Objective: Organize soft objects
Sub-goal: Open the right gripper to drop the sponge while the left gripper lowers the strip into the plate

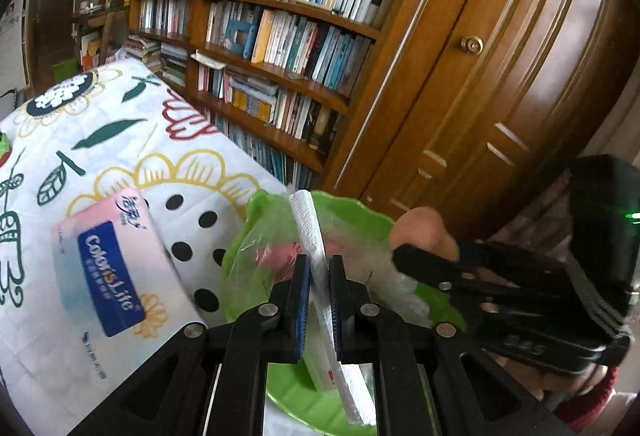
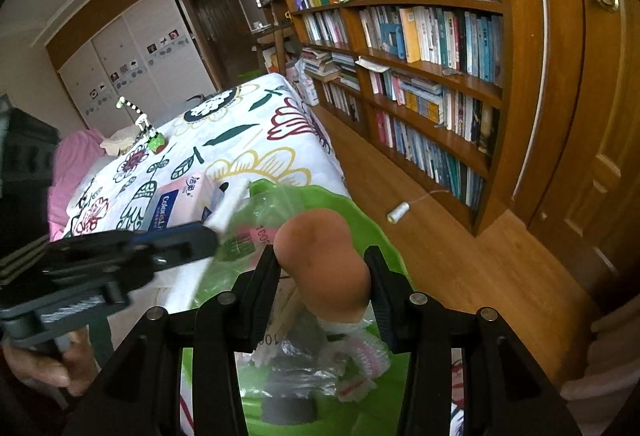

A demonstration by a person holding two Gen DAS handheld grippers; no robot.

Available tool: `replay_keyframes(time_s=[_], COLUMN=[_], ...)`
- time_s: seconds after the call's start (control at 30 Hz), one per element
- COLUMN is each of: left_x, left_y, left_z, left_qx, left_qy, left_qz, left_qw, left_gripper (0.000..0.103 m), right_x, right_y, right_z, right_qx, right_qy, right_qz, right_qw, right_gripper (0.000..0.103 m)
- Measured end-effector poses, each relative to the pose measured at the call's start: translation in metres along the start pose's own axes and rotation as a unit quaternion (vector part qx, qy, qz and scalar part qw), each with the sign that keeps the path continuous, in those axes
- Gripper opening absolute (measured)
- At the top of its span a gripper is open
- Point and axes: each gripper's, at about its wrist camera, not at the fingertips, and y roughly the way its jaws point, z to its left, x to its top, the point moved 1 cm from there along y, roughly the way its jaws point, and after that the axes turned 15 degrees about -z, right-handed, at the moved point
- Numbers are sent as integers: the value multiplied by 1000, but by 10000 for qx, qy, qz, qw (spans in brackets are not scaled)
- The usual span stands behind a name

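Left gripper (image 1: 319, 296): lower centre of the left wrist view; jaws clenched on a thin white pad (image 1: 310, 232), a flat wrapped sheet standing on edge between the blue-faced pads and running from above the fingertips down past them toward the bottom of the frame.

Right gripper (image 2: 324, 276): lower centre of the right wrist view; jaws part-way apart and grasping a tan rounded soft object (image 2: 324, 260), its sides against both fingers, its top bulging above the fingertips; the same object shows at centre right in the left wrist view.

Green basin (image 1: 360, 214): beneath both grippers, at the near corner of the bed; holds crumpled clear plastic bags (image 2: 264, 208) and small wrapped items, one pink-and-white.

Tissue pack (image 1: 104, 268): pink and blue, lying on the bedspread just left of the basin, lower left of the left wrist view.

Bedspread (image 1: 120, 140): white with flower and leaf print, filling the left side.

Bookshelf (image 1: 288, 48): wooden, full of books, upper centre; wooden door (image 1: 520, 84) to its right.

Thread spool (image 2: 398, 213): white, on the wooden floor beside the shelf, right of centre in the right wrist view.
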Motion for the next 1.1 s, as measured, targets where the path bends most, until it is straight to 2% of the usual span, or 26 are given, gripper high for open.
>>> replay_keyframes(time_s=[0.03,0.1,0.17,0.2,0.3,0.47,0.7,0.83,0.9,0.97,1.1], left_x=[-2,-6,-10,-10,-10,-7,-4,-8,-9,-11,-12], left_y=[4,10,12,11,6,-7,-28,-40,-43,-47,-52], left_z=[0,2,3,4,2,2,6,9,12,17,25], left_qx=[12,25,72,102,98,190,262,473,638,846,942], left_qy=[-12,-54,-83,-104,-63,-13,-60,54,105,143,50], left_qz=[74,214,282,273,173,30,-168,-238,-289,-343,-372], left_qw=[10000,9998,9995,9995,9998,9998,9995,9986,9975,9957,9948], left_gripper=[11,21,62,69,71,87,91,91,91,91,91], right_x=[1,2,3,3,5,8,7,8,8,9,6], right_y=[-1,-3,-3,-3,-1,3,9,9,10,9,4], right_z=[0,-1,-1,0,1,7,9,8,9,10,12], right_qx=[6,34,67,81,128,205,181,186,258,282,328], right_qy=[-1,5,28,37,53,21,20,15,15,-6,-40], right_qz=[-11,-44,-61,-66,-77,-86,-1,-10,-34,-63,-91], right_qw=[10000,10000,10000,9999,9999,9998,9998,9998,9997,9996,9994], right_gripper=[45,45,45,45,46,46,49,51,56,56,56])
